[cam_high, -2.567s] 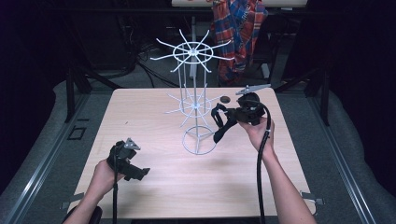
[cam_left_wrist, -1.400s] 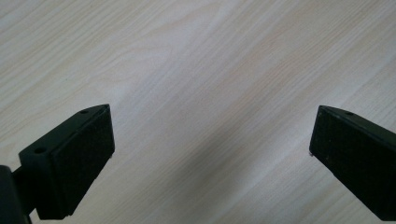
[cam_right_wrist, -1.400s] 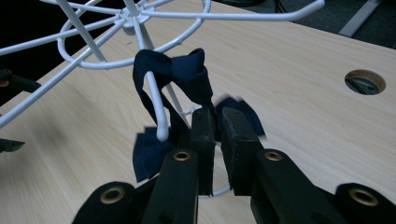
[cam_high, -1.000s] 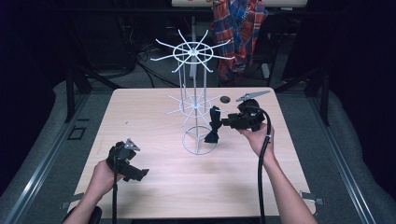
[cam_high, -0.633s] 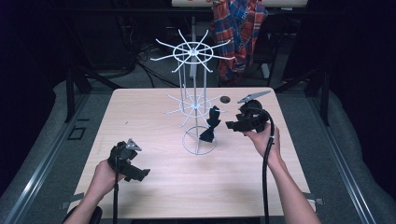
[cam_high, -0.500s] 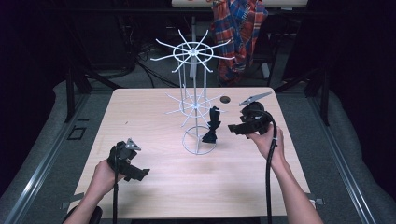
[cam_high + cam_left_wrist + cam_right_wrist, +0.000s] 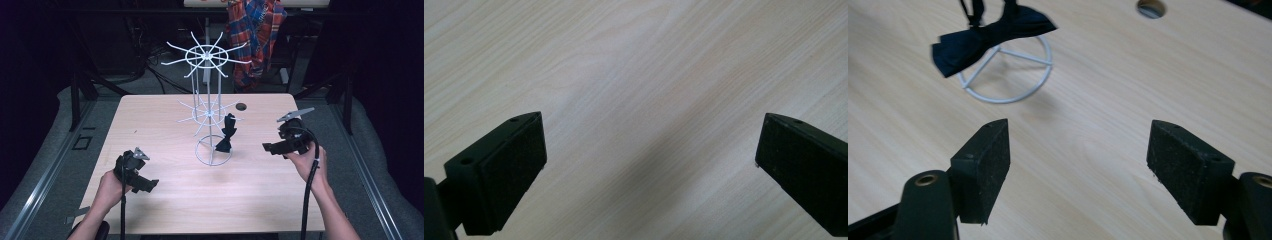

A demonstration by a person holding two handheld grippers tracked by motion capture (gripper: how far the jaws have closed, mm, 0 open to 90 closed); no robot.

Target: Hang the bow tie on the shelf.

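A white wire rack [image 7: 205, 95] with two tiers of spokes stands mid-table. A black bow tie [image 7: 226, 135] hangs by its strap from a lower spoke, above the rack's base ring [image 7: 212, 150]. My right gripper [image 7: 271, 147] is held to the right of the rack, apart from the tie, open and empty. In the right gripper view its jaws [image 7: 1078, 150] stand wide, with the bow tie [image 7: 988, 37] and the base ring [image 7: 1013, 95] ahead. My left gripper [image 7: 144, 183] rests near the front left, open over bare wood [image 7: 649, 165].
The wooden table [image 7: 150, 125] has a round cable hole [image 7: 241, 106] behind the rack, also in the right gripper view [image 7: 1151, 7]. A plaid cloth [image 7: 255, 30] hangs behind the table. Dark floor and cables surround it.
My right gripper carried the bow tie to the rack, let go of it on a lower spoke, and drew back to the right. The left gripper stayed put.
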